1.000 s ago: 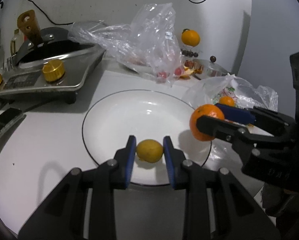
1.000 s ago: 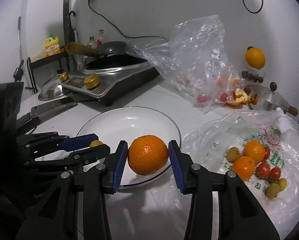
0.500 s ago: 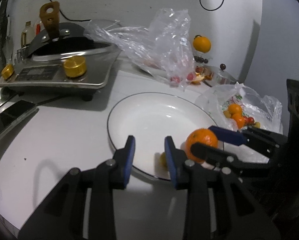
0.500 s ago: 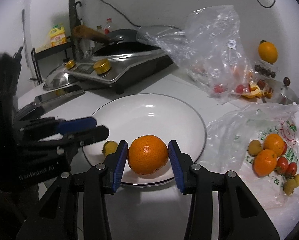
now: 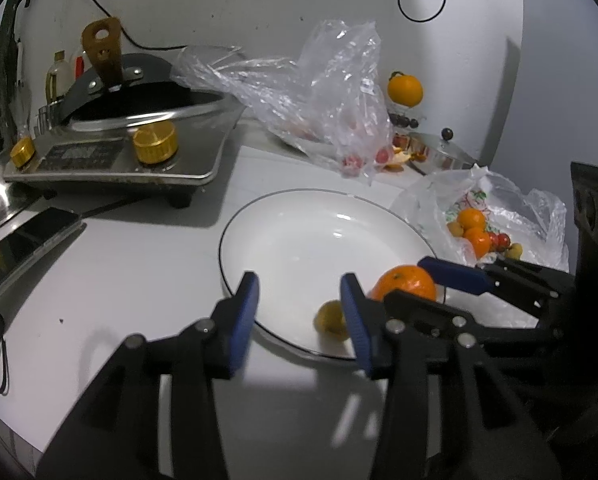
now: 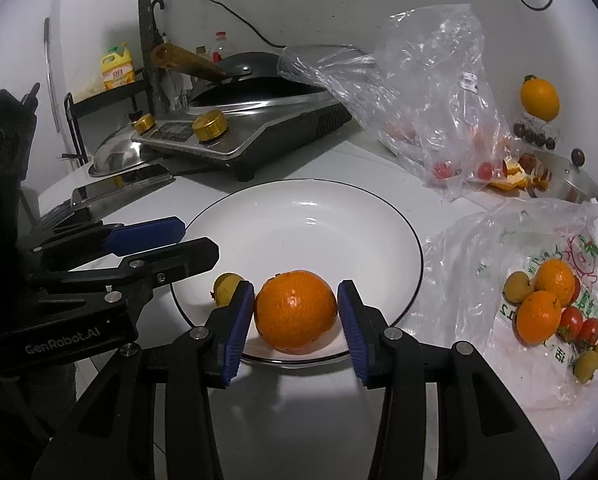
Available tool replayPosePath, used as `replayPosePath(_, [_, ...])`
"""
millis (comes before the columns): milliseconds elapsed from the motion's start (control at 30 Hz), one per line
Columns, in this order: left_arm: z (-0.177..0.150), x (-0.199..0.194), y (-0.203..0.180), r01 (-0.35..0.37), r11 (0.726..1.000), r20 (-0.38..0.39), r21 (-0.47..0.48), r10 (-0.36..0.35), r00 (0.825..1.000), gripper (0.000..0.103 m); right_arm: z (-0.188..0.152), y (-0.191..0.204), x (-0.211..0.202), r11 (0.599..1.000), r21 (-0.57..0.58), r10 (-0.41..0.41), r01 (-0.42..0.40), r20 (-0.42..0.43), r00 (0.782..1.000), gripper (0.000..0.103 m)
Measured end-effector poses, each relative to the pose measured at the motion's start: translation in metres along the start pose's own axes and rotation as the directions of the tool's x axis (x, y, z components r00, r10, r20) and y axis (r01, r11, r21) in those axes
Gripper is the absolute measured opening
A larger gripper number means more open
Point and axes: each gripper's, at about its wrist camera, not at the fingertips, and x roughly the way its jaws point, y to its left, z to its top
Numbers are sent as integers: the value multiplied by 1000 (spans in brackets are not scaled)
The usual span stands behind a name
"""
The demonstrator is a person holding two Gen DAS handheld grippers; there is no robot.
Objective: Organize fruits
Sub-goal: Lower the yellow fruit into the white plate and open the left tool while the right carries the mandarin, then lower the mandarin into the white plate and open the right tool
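in the right wrist view, the orange (image 6: 295, 310) is held at lower centre of the frame between the 2 blue pads of the right gripper (image 6: 296, 314), with both pads pressed against its sides, and it is seen over the near edge of the white plate (image 6: 299, 216); whether it rests on the plate cannot be told. a small yellow fruit (image 6: 227, 287) lies on the plate just left of the orange, partly hidden by the left pad. the left gripper (image 5: 299, 312) is seen in the lower centre of the left wrist view with its jaws opening and nothing between them; only the plate's near rim is framed by the gap, and the small yellow fruit is seen just behind its right-hand finger. the same gripper is seen from the side at centre left of the right wrist view. at the right of that view, a printed plastic bag (image 6: 539, 240) lies open on the white counter (image 6: 319, 420), with 2 more oranges, some yellow fruits and small red tomatoes in it. a clear plastic bag (image 6: 419, 80) is crumpled in the upper right, and a stove (image 6: 259, 132) stands in the upper left beyond the plate.
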Motion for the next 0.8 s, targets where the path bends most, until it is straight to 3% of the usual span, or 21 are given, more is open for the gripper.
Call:
replayPosePath(133, [3,-4,-7,-11,1000,9,12,11,1000,44,-1,-4,-5,1000,11,-12,12,11,1000,48])
replayPosePath(200, [3,-5,-11,-17,1000,9,18,17,1000,44,-1,-7,-11,1000,21,-7,7,24,1000,54])
replayPosePath(500, [7,-13,-32,-37,998,22,45,36,999,44,-5,-21,-34,999,40,-6,3,71,997,54])
replayPosePath(800, [11,-17,-60,-33,996,41,86,29,999,44,-13,-51,-64,995,89,-56,46,118,991,54])
